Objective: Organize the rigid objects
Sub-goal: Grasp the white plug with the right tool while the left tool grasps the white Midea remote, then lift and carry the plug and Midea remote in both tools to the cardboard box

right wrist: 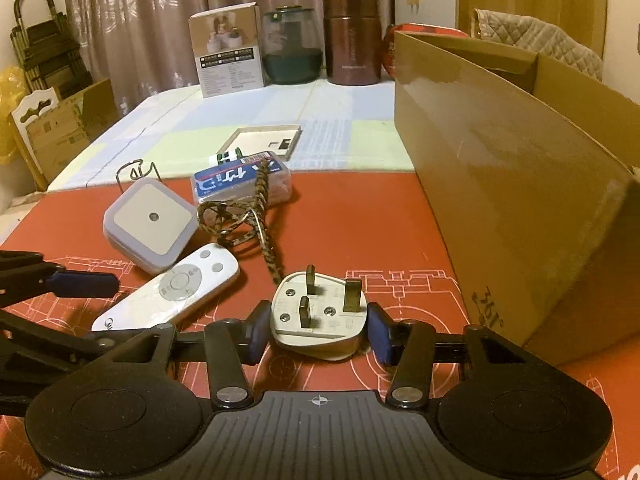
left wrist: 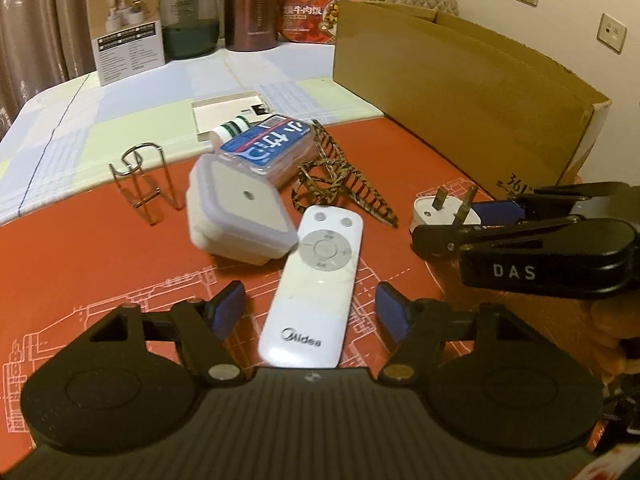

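Note:
A white Midea remote (left wrist: 312, 284) lies on the red mat between the open fingers of my left gripper (left wrist: 310, 312), which does not touch it. The remote also shows in the right wrist view (right wrist: 172, 288). My right gripper (right wrist: 318, 330) has its blue pads against both sides of a white three-pin plug (right wrist: 320, 312), prongs up, resting on the mat. The plug shows in the left wrist view (left wrist: 444, 210) too. A square white night light (left wrist: 240, 208), a clear box with a blue label (left wrist: 268, 148), a leopard-print hair clip (left wrist: 340, 176) and a wire stand (left wrist: 146, 184) lie behind.
A large open cardboard box (right wrist: 520, 184) stands on the right. At the table's back stand a product box (right wrist: 228, 48), a green glass jar (right wrist: 292, 48) and a brown flask (right wrist: 352, 36). A flat white tray (right wrist: 264, 140) lies on the pale cloth.

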Tool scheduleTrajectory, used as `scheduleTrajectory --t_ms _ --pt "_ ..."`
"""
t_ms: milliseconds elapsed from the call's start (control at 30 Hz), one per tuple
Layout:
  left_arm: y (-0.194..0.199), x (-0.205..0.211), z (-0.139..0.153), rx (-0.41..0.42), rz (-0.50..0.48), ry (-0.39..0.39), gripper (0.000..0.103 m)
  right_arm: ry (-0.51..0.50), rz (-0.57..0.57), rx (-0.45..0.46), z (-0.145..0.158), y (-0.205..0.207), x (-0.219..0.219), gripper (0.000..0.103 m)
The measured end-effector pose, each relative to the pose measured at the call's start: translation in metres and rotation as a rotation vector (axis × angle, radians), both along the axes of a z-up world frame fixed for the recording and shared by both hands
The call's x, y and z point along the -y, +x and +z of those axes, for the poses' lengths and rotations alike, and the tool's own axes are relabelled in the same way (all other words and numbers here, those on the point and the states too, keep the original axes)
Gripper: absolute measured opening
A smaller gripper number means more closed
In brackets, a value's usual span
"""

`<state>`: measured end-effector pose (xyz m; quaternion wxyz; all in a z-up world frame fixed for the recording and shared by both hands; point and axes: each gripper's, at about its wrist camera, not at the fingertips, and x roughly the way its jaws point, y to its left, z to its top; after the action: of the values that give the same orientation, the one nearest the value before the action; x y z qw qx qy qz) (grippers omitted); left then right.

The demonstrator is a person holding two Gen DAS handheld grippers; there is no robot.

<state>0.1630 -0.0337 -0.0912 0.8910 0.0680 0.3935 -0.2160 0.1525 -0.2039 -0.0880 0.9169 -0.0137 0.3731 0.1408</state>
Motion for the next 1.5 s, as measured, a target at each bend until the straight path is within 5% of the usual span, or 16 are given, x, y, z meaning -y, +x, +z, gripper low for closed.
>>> scheduleTrajectory --t_ms 167,267,533,1233,1500 --pt "0.001 0.012 -0.006 0.035 -0.027 0.045 0.054 -0.006 0.011 0.007 0.002 -0.004 -0.002 0.047" --pt "-0.001 0.013 -0.004 0.028 -0.014 0.037 0.036 -0.006 0.010 0.007 0.004 -0.006 -0.001 0.047" --pt "-0.030 0.012 0.000 0.000 0.073 0.039 0.036 -0.004 0.006 0.013 0.010 -0.017 0.004 0.047" --pt "-0.033 0.011 -0.001 0.023 0.101 0.046 0.035 0.010 0.013 0.049 0.019 -0.024 0.002 0.047" --pt "-0.048 0.005 0.019 0.054 0.118 0.043 0.035 0.025 0.022 0.088 0.033 -0.041 0.004 0.047"
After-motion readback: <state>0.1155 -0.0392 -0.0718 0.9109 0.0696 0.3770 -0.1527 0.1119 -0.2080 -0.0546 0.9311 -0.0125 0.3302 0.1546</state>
